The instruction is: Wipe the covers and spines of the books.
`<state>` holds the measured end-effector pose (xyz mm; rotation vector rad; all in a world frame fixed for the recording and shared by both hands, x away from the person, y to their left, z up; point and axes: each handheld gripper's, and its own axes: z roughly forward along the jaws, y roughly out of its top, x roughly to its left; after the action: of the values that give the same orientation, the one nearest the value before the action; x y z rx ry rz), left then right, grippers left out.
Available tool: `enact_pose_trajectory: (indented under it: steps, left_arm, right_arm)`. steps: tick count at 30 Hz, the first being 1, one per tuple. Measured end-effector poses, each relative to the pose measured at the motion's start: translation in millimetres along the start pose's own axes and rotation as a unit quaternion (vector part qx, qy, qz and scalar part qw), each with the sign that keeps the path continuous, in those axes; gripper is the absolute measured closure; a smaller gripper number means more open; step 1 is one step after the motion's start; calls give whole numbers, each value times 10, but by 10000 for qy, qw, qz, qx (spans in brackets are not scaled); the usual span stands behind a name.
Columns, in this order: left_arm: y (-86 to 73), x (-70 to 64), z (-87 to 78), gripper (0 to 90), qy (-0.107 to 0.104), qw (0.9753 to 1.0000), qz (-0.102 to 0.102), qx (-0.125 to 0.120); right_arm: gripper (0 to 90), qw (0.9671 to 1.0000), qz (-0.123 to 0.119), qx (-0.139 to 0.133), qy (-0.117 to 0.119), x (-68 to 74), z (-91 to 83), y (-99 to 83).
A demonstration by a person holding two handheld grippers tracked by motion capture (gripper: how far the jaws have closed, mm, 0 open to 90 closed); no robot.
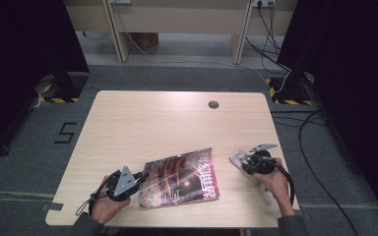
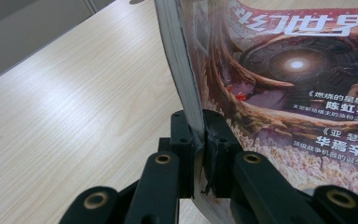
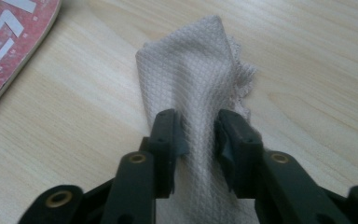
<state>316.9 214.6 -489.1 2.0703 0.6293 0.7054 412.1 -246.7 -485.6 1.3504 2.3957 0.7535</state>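
Holding the magazine [image 1: 179, 178] steady seems to be the job of my left gripper [image 2: 198, 154], so it bites the edge nearest my left hand. Its jaws are squeezed almost shut, with just the thin stack of pages pinched between them. The magazine lies cover up on the table [image 1: 142, 118], near my side, between my two hands. To the right, just past the magazine, my right gripper [image 3: 199, 140] has a pale cloth [image 3: 191, 79]. Its jaws are partly closed, pressing a bunched fold of the cloth, maybe ready to wipe the cover.
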Motion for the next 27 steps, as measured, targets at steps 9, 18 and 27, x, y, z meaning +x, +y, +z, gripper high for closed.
enact_pose_trajectory:
  steps: [9, 18, 27]
  left_arm:
    - [2, -3, -1, 829, 22, 10000, 5, -8]
    - [27, -49, 31, 832, -21, 9999, 83, -83]
    - [79, -113, 86, 834, -80, 9998, 177, -108]
  right_arm:
    - [787, 9999, -113, -89, 28, -9, -5, -17]
    - [791, 9987, -143, -477, 106, 28, -116, 72]
    - [790, 9908, -496, -1153, 502, 395, -232, 494]
